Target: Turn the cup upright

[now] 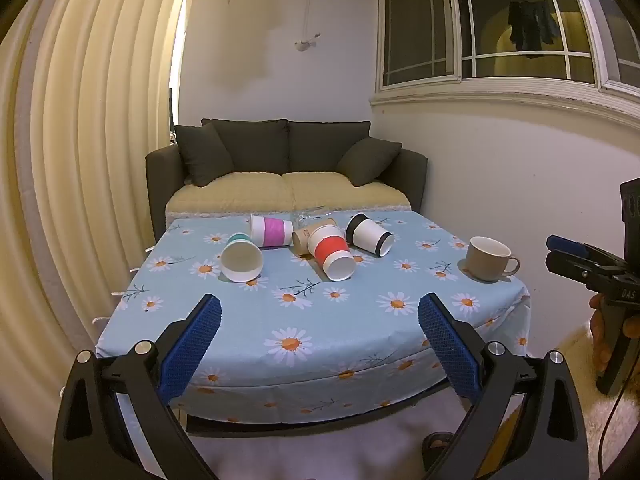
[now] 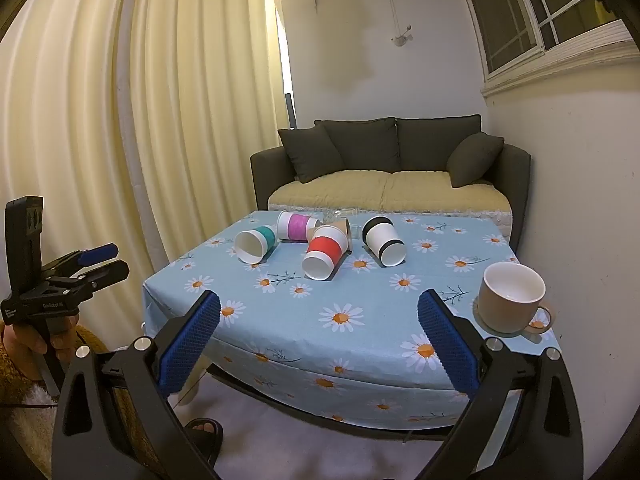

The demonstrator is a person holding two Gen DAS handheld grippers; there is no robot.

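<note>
Five paper cups lie tipped on their sides on the daisy-print tablecloth (image 1: pixel 360 332), well ahead of both tongs: the teal-banded cup (image 1: pixel 241 258) ahead-left of the left gripper (image 1: pixel 319 344), then the pink-banded cup (image 1: pixel 271 231), brown cup (image 1: pixel 306 236), red-banded cup (image 1: pixel 333 255) and black-banded cup (image 1: pixel 369 235), while a beige mug (image 2: pixel 510 298) stands upright just ahead-right of the right gripper (image 2: pixel 319 344). Both tongs hover level before the table's near edge, fingers spread wide and empty, each held by a hand low at the side. The right tool's body reads "DAS"; the left's label is too small to read.
</note>
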